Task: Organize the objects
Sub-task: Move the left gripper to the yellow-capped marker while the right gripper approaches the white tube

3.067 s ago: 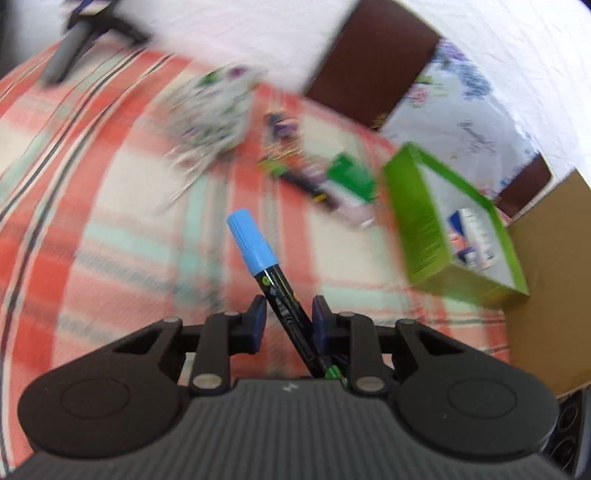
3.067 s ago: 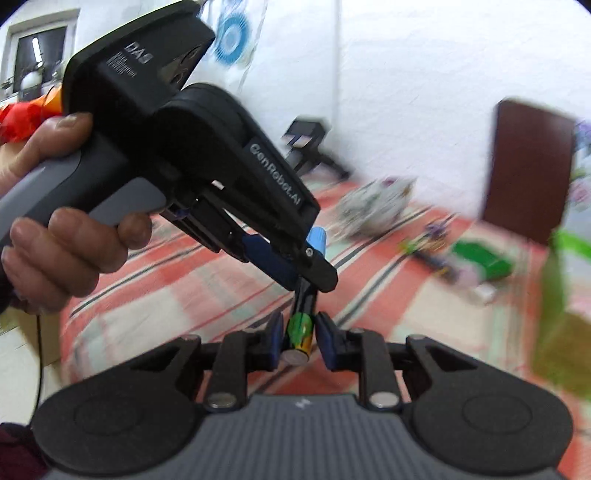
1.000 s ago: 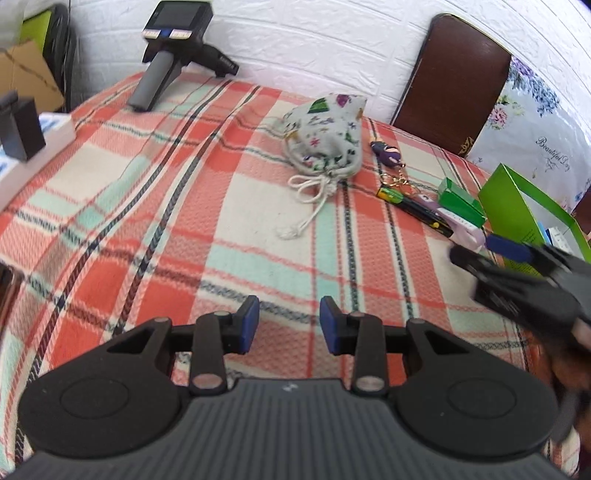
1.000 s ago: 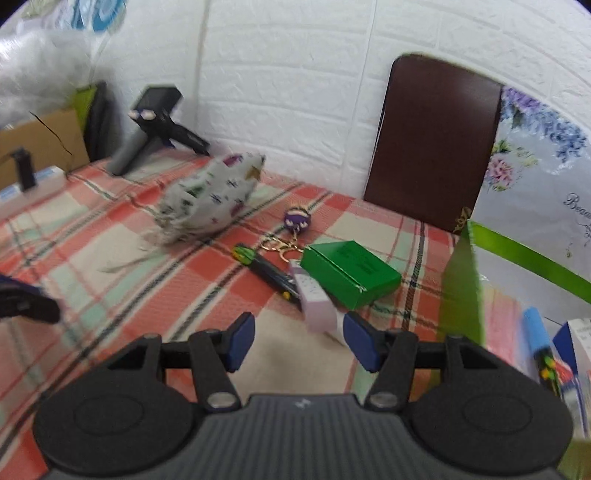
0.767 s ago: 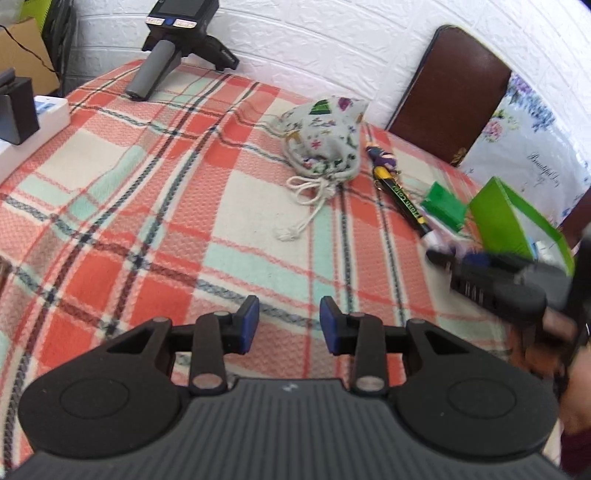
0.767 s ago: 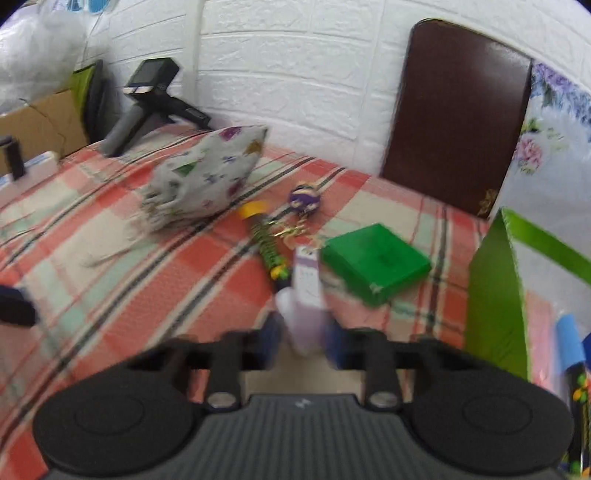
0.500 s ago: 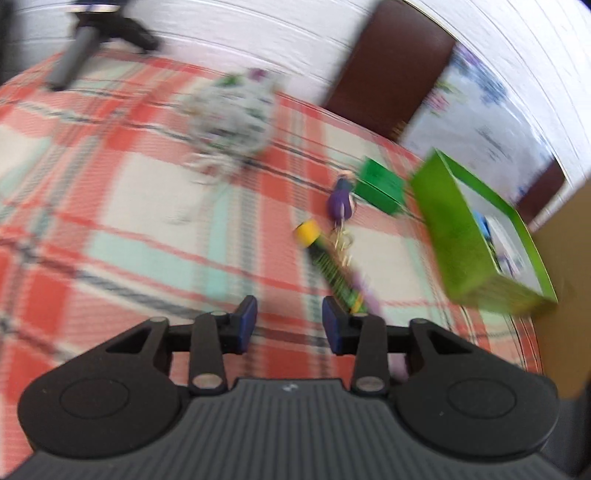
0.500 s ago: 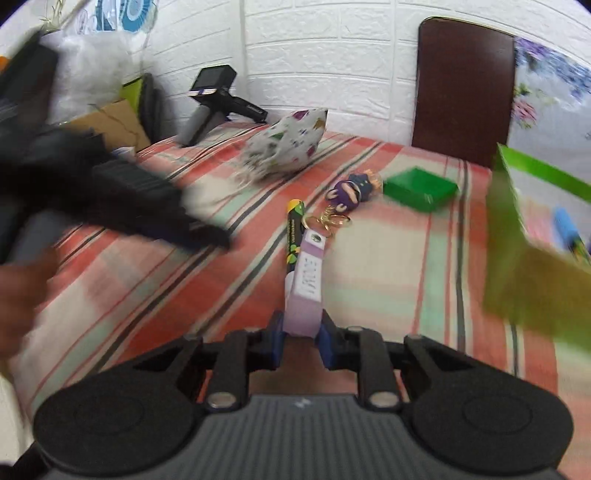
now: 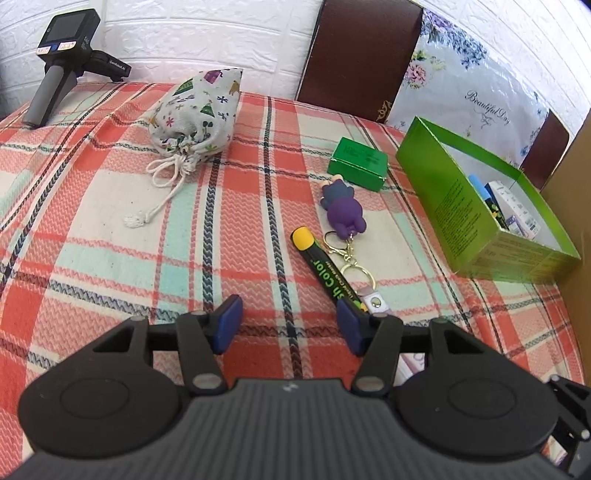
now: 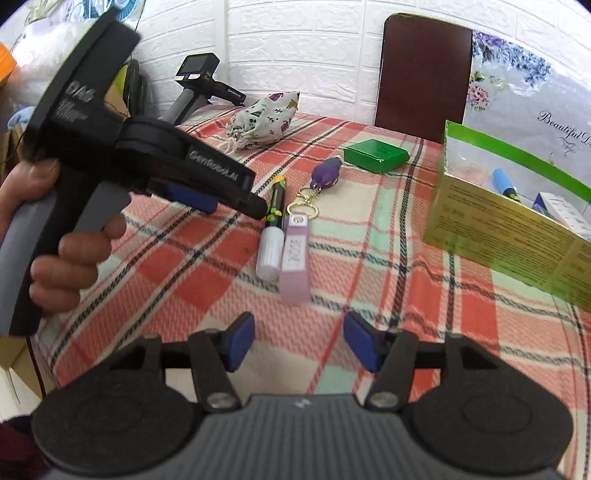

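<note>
One plaid-covered table (image 9: 110, 229) against white brick wall (image 9: 221, 33), perhaps wallpaper.

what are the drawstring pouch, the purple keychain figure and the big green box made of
Drawstring pouch: woven cotton-like cloth, matte, printed; it sags and gathers at a cord.
Purple keychain figure: probably soft rubber or PVC, smooth, rounded and moulded, on a gold metal clasp.
Big green box: thin cardboard with a glossy printed coat; folded edges, light sheen.

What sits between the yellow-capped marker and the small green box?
Left wrist view: only the purple figure keychain lies between the marker and the small green box.
</note>
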